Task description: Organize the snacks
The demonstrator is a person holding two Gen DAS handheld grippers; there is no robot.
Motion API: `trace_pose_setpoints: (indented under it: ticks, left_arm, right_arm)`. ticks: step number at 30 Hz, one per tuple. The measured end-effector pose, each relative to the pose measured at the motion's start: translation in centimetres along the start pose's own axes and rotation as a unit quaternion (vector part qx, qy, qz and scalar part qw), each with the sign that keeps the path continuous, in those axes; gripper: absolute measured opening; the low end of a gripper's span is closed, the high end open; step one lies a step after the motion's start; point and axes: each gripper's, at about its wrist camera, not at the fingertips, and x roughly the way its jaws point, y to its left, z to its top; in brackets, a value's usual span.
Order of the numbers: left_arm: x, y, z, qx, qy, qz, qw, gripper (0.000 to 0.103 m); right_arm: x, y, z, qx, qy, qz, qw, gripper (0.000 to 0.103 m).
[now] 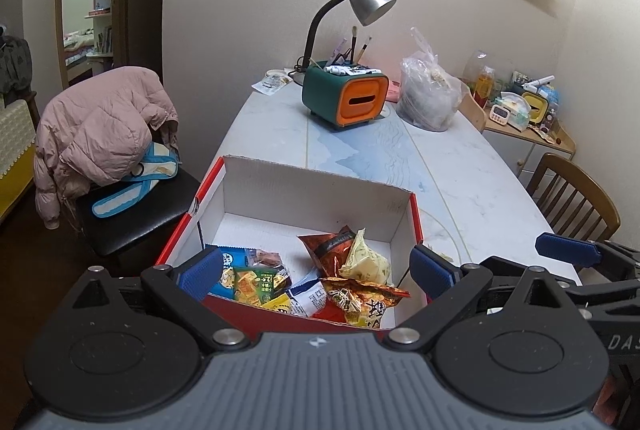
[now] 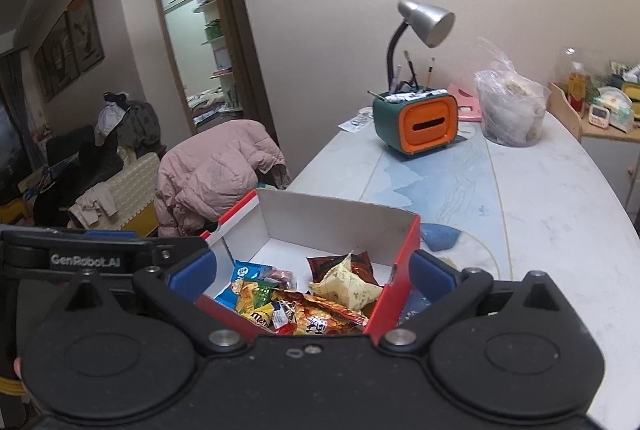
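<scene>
Hovering side by side over the near edge of the table (image 1: 460,166), the left gripper (image 1: 316,272) and the right gripper (image 2: 312,270) both have their blue-padded fingers spread wide, holding nothing. Just ahead of them sits a red cardboard box (image 1: 416,226) with a white interior, open at the top. The snacks lie in a loose pile against its near wall: a blue packet (image 2: 245,272) at the left, a green-and-yellow packet (image 1: 256,284) beside it, a yellow M&M's pack (image 2: 262,316), an orange crinkled bag (image 1: 360,300) at the front, and a pale yellow pouch (image 1: 366,262) resting on a dark reddish-brown bag (image 1: 330,246). The far half of the box floor is bare. In the left wrist view the right gripper's fingers show at the right edge. Farther along the table stands a green-and-orange tissue holder (image 1: 346,98) with brushes in its top, a silver desk lamp (image 1: 366,0) behind it, and a clear plastic bag (image 1: 430,92) to its right. A pink jacket (image 1: 104,134) drapes a chair off the left side.
</scene>
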Motion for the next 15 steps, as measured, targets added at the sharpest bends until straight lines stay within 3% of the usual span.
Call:
trace_pose_setpoints:
  ticks: [15]
  left_arm:
    - [-0.72, -0.33, -0.03, 0.001, -0.008, 0.005, 1.0000, 0.100]
  right_arm:
    - [-0.29, -0.21, -0.25, 0.015, 0.000, -0.011, 1.000, 0.103]
